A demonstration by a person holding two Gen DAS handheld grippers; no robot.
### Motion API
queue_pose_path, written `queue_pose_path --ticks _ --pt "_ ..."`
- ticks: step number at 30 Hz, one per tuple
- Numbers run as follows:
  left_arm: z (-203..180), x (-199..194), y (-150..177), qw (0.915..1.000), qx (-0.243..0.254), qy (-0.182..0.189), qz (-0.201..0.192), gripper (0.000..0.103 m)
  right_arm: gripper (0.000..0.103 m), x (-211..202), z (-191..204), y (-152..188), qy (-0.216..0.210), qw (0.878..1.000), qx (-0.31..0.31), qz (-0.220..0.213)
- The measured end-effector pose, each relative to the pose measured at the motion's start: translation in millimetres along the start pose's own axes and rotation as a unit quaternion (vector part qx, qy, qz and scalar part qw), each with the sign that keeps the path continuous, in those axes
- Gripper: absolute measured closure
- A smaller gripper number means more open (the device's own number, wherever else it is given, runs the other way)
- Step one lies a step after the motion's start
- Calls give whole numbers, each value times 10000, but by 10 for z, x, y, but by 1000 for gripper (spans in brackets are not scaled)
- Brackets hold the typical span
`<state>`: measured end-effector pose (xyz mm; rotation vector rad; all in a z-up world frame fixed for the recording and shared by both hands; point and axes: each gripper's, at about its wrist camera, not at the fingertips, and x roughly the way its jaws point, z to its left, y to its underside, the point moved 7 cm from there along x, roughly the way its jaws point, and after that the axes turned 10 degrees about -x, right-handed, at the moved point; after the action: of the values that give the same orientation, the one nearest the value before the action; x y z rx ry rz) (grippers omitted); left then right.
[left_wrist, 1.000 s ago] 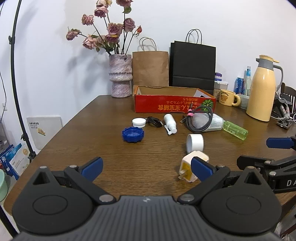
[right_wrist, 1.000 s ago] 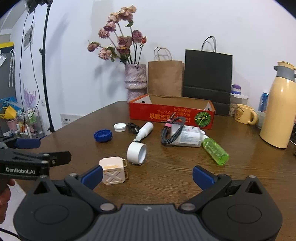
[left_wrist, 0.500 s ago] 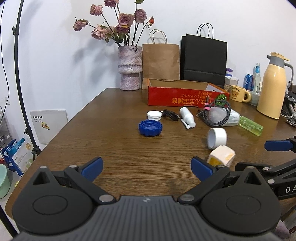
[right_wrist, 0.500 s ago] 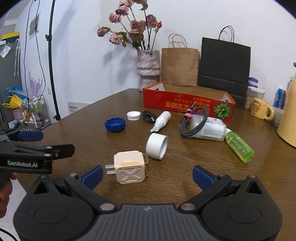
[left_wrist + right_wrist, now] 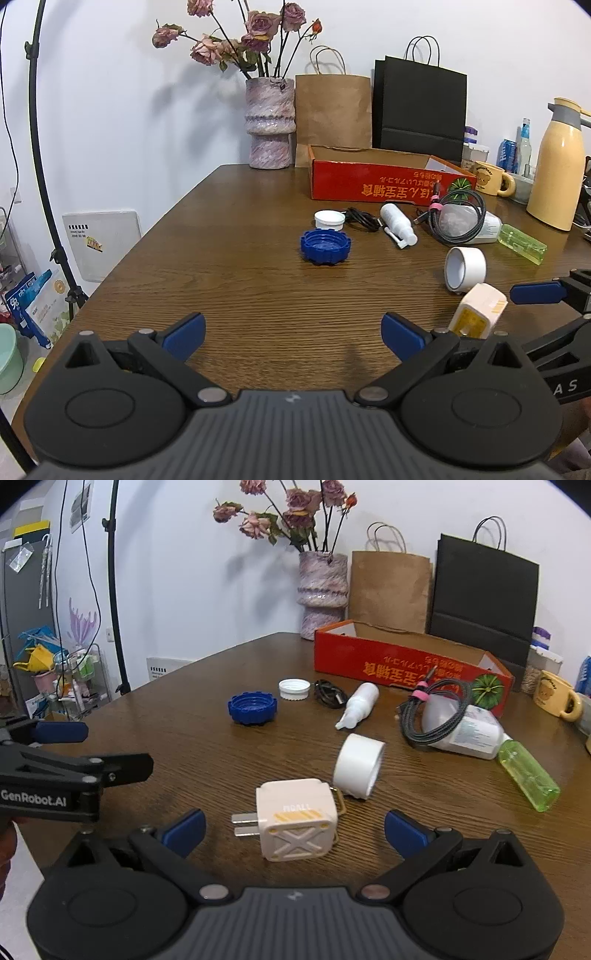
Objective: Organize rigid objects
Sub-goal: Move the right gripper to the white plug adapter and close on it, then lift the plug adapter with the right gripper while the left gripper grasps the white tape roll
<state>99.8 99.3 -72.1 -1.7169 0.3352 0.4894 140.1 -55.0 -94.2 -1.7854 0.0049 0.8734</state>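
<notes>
The brown wooden tabletop carries everything. At its far side a shallow red cardboard box stands open-topped, with a black paper bag, a brown paper bag and a mottled vase of dried roses behind it, and a cream thermos jug to the right.

Both pairs of tongs are spread wide and hold nothing — the left tongs hover above bare wood near the front edge, and the right tongs frame a cream cube-shaped plug adapter, which lies on the wood with its two prongs pointing left, touching neither pad.

Just beyond the adapter a white tape roll lies on its side, very close to the adapter's metal loop. Further back and to the right, a white bottle lies flat with a coiled black cable draped over it, and a green bottle lies at its end. In front of the box lie a small white spray bottle, a blue ridged cap, a small black cable bundle and a white cap.
</notes>
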Motion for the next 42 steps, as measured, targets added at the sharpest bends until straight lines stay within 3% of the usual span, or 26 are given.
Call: queue_pose_path --ticks 6,16,42 --pt "54 72 -3 10000 -55 -13 66 0 3 131 25 -24 -109 9999 -36 63" --pt "58 127 -10 9999 -57 -27 118 0 40 194 32 -26 -263 9996 -37 87" --pt "-206 83 -83 9999 64 -74 138 0 40 -76 -158 -7 -369 9989 150 -252"
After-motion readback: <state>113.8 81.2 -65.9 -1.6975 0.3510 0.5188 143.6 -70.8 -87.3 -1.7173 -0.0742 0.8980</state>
